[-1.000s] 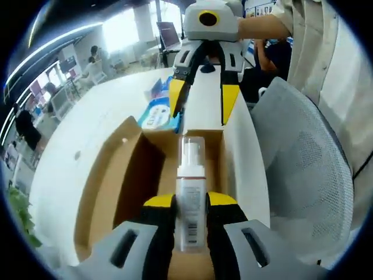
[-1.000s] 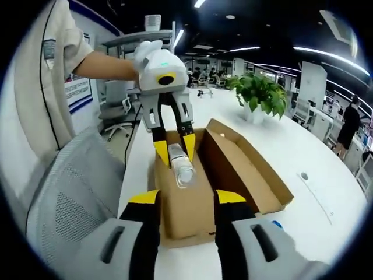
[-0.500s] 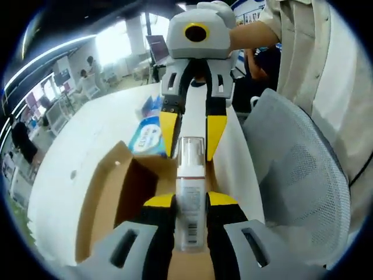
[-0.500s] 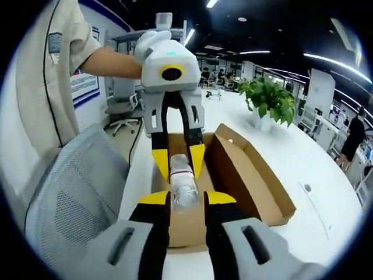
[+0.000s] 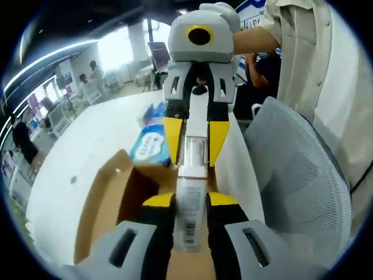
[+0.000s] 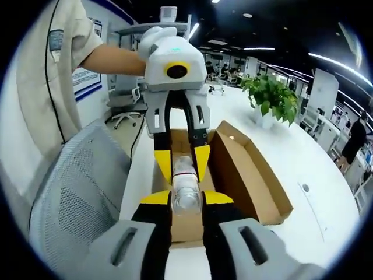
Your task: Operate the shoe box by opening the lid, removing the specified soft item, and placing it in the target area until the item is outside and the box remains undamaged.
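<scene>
A clear pump bottle [image 5: 191,198] with a white label hangs over the open cardboard shoe box [image 5: 111,192]. My left gripper [image 5: 190,201] is shut on its body. My right gripper [image 5: 195,140] reaches in from the far side, with its yellow fingertips [image 5: 173,140] pressed on the bottle's cap end. In the right gripper view the bottle [image 6: 185,186] sits between my right gripper's [image 6: 186,198] jaws. There the left gripper [image 6: 182,162] holds it from the other side, above the box [image 6: 250,175].
A blue wipes packet [image 5: 150,143] lies on the white table [image 6: 315,175] beyond the box. A grey mesh chair [image 5: 297,175] stands against the table edge beside a person in a beige shirt [image 5: 315,64]. A potted plant [image 6: 268,96] stands farther along the table.
My right gripper has come in from open and apart and shut around the bottle's cap end. My left gripper has kept its hold on the bottle over the box.
</scene>
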A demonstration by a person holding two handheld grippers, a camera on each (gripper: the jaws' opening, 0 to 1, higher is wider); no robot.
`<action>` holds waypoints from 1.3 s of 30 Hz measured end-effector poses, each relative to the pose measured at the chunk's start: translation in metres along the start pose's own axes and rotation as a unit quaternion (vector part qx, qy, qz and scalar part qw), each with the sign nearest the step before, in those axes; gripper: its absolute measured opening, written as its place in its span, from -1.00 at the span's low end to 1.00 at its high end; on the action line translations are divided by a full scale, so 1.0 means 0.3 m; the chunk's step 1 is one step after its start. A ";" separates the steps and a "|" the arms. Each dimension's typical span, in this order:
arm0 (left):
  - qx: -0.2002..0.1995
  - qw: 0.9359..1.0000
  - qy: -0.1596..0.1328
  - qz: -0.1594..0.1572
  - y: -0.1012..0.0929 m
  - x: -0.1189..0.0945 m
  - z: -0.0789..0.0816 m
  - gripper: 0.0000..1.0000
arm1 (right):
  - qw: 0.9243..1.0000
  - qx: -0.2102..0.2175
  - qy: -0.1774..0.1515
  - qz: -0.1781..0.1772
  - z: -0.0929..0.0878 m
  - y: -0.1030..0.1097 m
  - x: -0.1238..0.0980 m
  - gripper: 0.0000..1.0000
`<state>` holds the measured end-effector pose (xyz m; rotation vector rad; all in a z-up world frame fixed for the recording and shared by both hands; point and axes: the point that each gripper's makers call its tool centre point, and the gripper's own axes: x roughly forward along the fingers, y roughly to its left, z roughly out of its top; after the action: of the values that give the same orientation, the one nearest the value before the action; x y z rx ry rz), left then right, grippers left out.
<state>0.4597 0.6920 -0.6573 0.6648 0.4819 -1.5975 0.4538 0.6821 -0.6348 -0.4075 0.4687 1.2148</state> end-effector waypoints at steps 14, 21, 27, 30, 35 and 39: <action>-0.061 0.995 -0.005 0.084 0.094 -0.074 -0.027 -0.42 | 1.000 -0.010 0.013 -0.023 0.031 -0.085 -0.064 -0.68; -0.113 0.985 0.015 0.131 0.131 -0.136 -0.106 -0.31 | 0.999 -0.016 0.028 -0.034 0.046 -0.151 -0.134 -0.68; -0.149 0.975 0.021 0.165 0.147 -0.191 -0.169 -0.29 | 0.997 -0.024 0.047 -0.047 0.044 -0.229 -0.203 -0.68; -0.161 0.970 0.027 0.178 0.153 -0.213 -0.200 -0.28 | 0.997 -0.028 0.054 -0.054 0.044 -0.265 -0.233 -0.68; -0.182 0.961 0.034 0.205 0.165 -0.260 -0.258 -0.28 | 0.994 -0.032 0.074 -0.067 0.022 -0.335 -0.281 -0.68; -0.200 0.953 0.036 0.225 0.162 -0.293 -0.292 -0.28 | 0.992 -0.031 0.091 -0.075 -0.009 -0.392 -0.312 -0.67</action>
<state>0.5252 0.8081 -0.6606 0.4783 0.6361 -1.0083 0.5395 0.5716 -0.5798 -0.6000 0.5477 1.0521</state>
